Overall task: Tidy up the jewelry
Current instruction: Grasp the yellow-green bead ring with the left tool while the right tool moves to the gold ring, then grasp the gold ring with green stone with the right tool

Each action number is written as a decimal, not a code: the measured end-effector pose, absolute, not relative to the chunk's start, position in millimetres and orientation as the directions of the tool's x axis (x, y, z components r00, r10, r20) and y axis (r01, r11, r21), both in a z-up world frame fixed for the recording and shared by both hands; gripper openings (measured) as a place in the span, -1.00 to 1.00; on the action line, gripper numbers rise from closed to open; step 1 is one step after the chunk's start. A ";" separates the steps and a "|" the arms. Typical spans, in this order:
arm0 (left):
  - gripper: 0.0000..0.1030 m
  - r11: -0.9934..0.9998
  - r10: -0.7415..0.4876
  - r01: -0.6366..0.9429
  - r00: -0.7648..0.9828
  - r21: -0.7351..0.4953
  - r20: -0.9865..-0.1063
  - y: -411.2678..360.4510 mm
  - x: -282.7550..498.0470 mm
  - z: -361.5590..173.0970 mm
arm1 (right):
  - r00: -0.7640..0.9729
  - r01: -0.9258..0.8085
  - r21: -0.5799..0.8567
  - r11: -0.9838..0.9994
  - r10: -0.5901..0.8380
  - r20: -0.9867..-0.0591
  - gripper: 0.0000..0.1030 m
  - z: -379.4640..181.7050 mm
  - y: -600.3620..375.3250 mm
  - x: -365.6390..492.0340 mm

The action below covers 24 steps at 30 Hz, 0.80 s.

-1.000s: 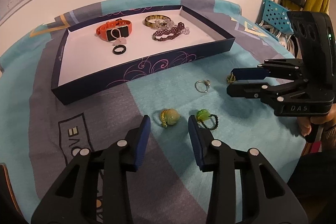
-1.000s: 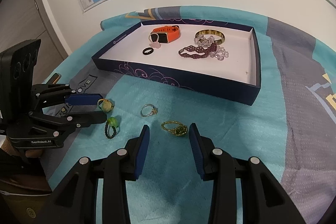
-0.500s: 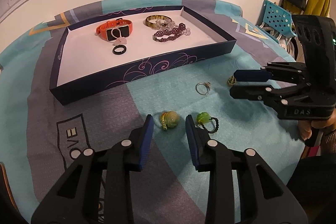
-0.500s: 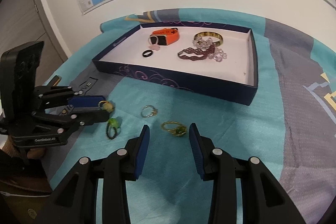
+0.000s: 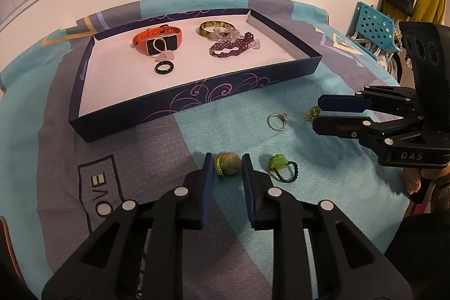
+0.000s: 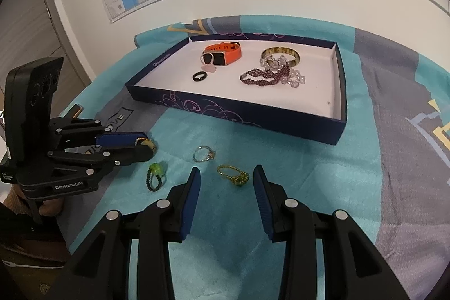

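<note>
Fingers of the left hand-held gripper [image 5: 225, 167], low in the centre of the left wrist view, have narrowed since a second ago and now bracket the tan bead ring [image 5: 228, 164] on the teal cloth of the table [image 5: 323, 201]; the pads sit just beside the bead, and real contact cannot be confirmed, so I judge the pinch about to complete. To its right lies the green bead ring [image 5: 281, 170], with the silver ring [image 5: 277, 121] further up and the navy tray [image 5: 197, 100] across the upper middle already holding a watch and bracelets. In the right wrist view the right hand-held gripper [image 6: 226, 182] is spread wide at the bottom centre, the gold ring [image 6: 234, 175] lying between and just ahead of its tips, much as half a second earlier. At the left edge of this view the left hand-held gripper looks nearly pressed together around the tan bead ring [image 6: 146, 144], where before it stood wider, so that ring seems next for the tray.
</note>
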<state>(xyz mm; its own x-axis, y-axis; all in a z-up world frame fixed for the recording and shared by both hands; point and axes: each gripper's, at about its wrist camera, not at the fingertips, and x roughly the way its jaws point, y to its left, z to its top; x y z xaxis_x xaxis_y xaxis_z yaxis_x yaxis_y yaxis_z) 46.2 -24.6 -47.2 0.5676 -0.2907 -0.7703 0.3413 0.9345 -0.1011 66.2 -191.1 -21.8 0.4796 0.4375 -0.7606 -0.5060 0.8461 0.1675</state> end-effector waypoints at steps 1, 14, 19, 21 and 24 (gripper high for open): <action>-0.63 0.935 -0.290 0.340 0.568 -0.102 -0.770 -24.5 46.4 -47.2 | 0.483 -0.508 0.163 0.846 0.437 -0.759 -0.29 -20.9 -190.1 65.9; -0.64 0.936 -0.290 0.338 0.569 -0.103 -0.769 -23.9 46.4 -47.8 | 0.481 -0.563 0.121 0.817 0.443 -0.756 -0.29 -17.4 -166.9 70.0; -0.64 0.935 -0.292 0.338 0.568 -0.106 -0.769 -23.8 46.4 -47.5 | 0.497 -0.525 0.111 0.844 0.410 -0.765 -0.28 -17.6 -180.2 73.7; -0.64 0.935 -0.293 0.337 0.569 -0.107 -0.768 -24.6 46.5 -47.5 | 0.495 -0.512 0.106 0.852 0.394 -0.774 -0.28 -20.6 -185.1 73.8; -0.64 0.936 -0.290 0.337 0.570 -0.104 -0.769 -24.3 46.6 -47.3 | 0.482 -0.506 0.107 0.856 0.384 -0.787 -0.28 -27.1 -186.3 74.5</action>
<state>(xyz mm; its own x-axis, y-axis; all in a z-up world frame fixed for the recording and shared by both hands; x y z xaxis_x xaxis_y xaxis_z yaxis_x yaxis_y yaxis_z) 46.6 -24.3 -47.3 0.5699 -0.2903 -0.7687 0.3369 0.9358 -0.1037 74.5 -186.3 -27.1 0.4823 0.3840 -0.7873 -0.5060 0.8558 0.1074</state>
